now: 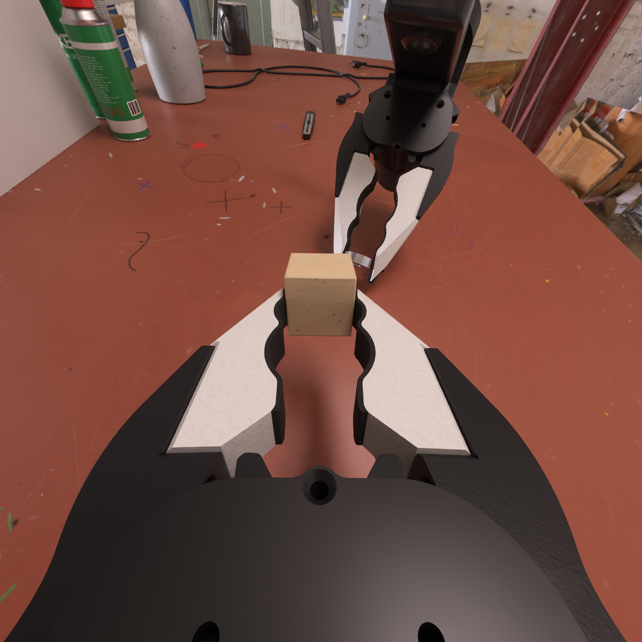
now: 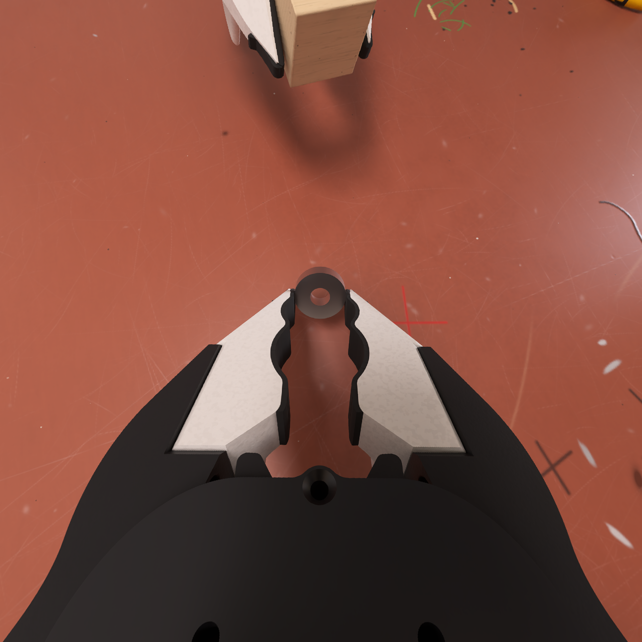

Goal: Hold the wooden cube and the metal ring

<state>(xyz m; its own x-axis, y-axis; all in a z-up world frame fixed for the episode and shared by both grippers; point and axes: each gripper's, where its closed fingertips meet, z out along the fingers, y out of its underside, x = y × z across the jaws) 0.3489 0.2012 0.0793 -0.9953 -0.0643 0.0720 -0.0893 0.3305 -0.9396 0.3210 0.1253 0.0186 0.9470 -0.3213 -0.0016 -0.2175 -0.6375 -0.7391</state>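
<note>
Left wrist view
Cube place: wooden cube (image 1: 320, 295) sits dead ahead of the left gripper (image 1: 320, 305), pinched between the tips of its two fingers, side faces against the dark pads.
Left grasp: clenched on the cube, near the fingertips rather than deep in the throat.
Height: no contact shadow shows under the cube on the red-brown table (image 1: 139, 312); I judge it lifted.
Right gripper from here: right gripper (image 1: 359, 264) points steeply down just beyond and right of the cube, a sliver of the metal ring (image 1: 359, 260) showing between its tips.
Clutter: green spray can (image 1: 104, 76), grey bottle (image 1: 170, 52), black cable (image 1: 298, 74), all well apart.

Right wrist view
Ring place: ring (image 2: 320, 297) lies straight ahead at the very tips of the right gripper (image 2: 320, 295), its hole facing the camera.
Right grasp: fingers closed onto the ring's opposite edges, touching both sides.
Axis: ring's flat face is square to the fingers, so the grip runs across its width.
Height: whether it is clear of the table cannot be told.
Cube from here: cube (image 2: 323, 41) hangs ahead, its shadow well below it on the table.
Judgement: each gripper already has its own piece; what matters next is keeping both thin tip grips steady.
</note>
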